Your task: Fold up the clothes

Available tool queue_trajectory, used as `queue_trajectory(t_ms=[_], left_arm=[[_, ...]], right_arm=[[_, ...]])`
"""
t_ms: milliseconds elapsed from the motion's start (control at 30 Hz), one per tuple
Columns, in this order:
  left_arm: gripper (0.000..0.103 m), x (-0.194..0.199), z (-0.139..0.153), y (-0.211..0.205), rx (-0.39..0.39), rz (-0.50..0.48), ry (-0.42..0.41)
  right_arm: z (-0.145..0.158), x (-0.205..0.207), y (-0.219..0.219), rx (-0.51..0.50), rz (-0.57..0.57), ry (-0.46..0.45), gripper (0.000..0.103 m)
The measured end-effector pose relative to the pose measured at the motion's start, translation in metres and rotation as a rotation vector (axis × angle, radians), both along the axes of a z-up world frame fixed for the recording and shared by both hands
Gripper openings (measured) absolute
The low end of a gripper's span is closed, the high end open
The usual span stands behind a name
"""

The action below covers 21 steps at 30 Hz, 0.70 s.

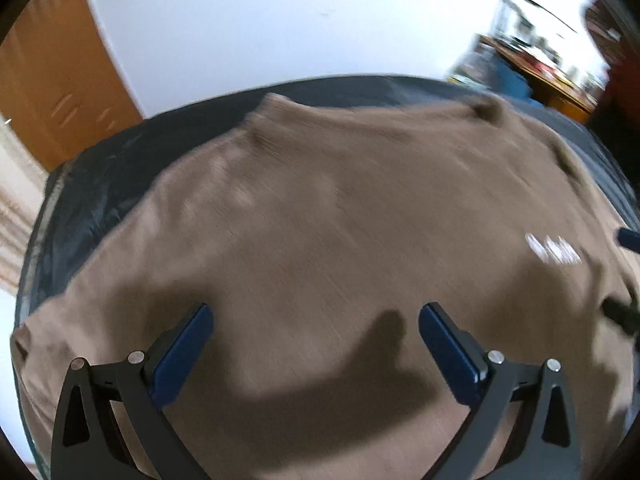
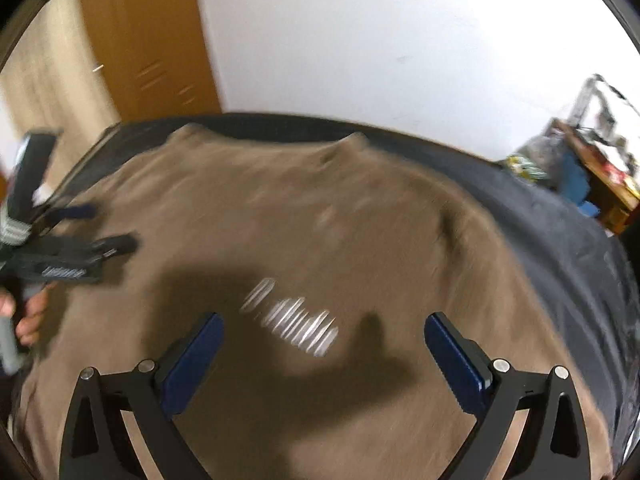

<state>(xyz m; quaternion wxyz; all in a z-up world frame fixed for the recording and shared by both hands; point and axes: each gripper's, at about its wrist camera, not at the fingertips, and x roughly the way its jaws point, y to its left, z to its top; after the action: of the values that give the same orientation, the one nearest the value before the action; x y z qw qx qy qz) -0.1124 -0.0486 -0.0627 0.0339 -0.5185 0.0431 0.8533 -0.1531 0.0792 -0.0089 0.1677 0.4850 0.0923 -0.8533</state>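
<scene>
Surroundings: wooden cabinet point(image 2: 148, 40) and white wall point(image 2: 360, 40) beyond the jaws.
Sweater point(image 1: 320, 220): brown, spread flat on dark bed point(image 2: 580, 260), beneath both jaws.
Left gripper point(image 1: 316, 344): jaws apart, empty.
Right gripper point(image 2: 324, 356): jaws apart, empty.

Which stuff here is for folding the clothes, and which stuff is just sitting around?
For the job:
- brown knit sweater with white lettering, spread flat
- dark blue bed cover underneath it
- left gripper, open, holding nothing
- right gripper, open, holding nothing

Just lying about:
- orange-brown wooden wardrobe
- cluttered wooden desk, too blurred to tell what is on it
</scene>
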Motion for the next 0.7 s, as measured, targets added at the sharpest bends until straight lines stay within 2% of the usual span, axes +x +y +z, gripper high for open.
queue_trajectory(t_ms=[167, 333, 400, 433, 700], left_arm=[[0.103, 0.067, -0.002, 0.023, 0.005, -0.105, -0.018], [0.103, 0.109, -0.021, 0.040, 0.005, -0.144, -0.049], [0.103, 0.118, -0.026, 0.039, 0.005, -0.133, -0.032], [0.103, 0.121, -0.026, 0.037, 0.013, -0.124, -0.020], [0.103, 0.139, -0.029, 0.030, 0.042, -0.107, 0.053]], right_arm=[[-0.003, 0.078, -0.013, 0.018, 0.125, -0.057, 0.102], [-0.025, 0.138, -0.019, 0.036, 0.193, -0.103, 0.102], [-0.037, 0.153, -0.019, 0.061, 0.201, -0.103, 0.103], [-0.040, 0.160, -0.019, 0.071, 0.203, -0.075, 0.102], [-0.040, 0.175, -0.008, 0.026, 0.140, 0.006, 0.103]])
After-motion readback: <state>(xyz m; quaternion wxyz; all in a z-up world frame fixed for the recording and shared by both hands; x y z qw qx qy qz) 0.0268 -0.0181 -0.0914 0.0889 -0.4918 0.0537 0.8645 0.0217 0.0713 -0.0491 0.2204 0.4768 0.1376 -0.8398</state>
